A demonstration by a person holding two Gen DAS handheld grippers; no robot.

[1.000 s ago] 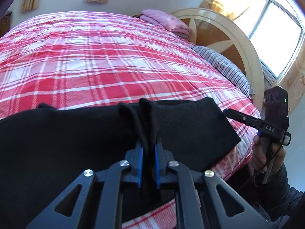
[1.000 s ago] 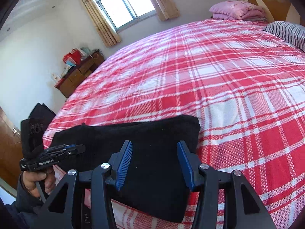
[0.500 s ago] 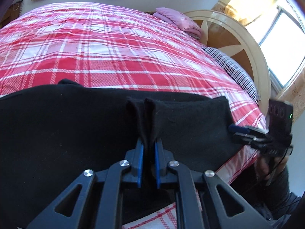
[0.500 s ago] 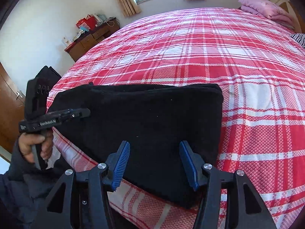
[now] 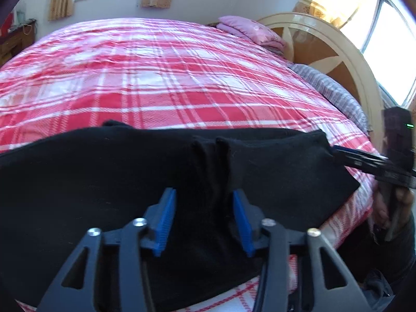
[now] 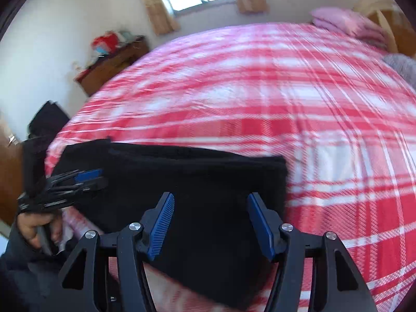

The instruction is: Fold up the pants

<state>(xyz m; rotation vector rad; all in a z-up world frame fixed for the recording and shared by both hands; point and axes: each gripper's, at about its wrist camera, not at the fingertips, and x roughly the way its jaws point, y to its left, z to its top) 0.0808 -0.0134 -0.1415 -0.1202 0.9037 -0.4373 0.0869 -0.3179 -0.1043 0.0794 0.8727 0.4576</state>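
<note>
Black pants [image 5: 109, 182] lie folded flat at the near edge of the bed [image 5: 166, 78], on a red plaid cover. Left gripper [image 5: 204, 217] is low over the cloth, jaws parted either side of a pinched ridge, gripping nothing. Right gripper [image 6: 210, 227] hovers over the pants' right end, jaws wide, empty.

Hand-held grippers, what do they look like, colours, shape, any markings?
Both match. The left hand-held gripper and the right hand-held gripper have black angular linkage frames with triangular cut-outs and silver round bolts at the joints. Each finger carries a ribbed blue pad. The right one's black handle block shows a small green light. The person's sleeves look dark.
</note>
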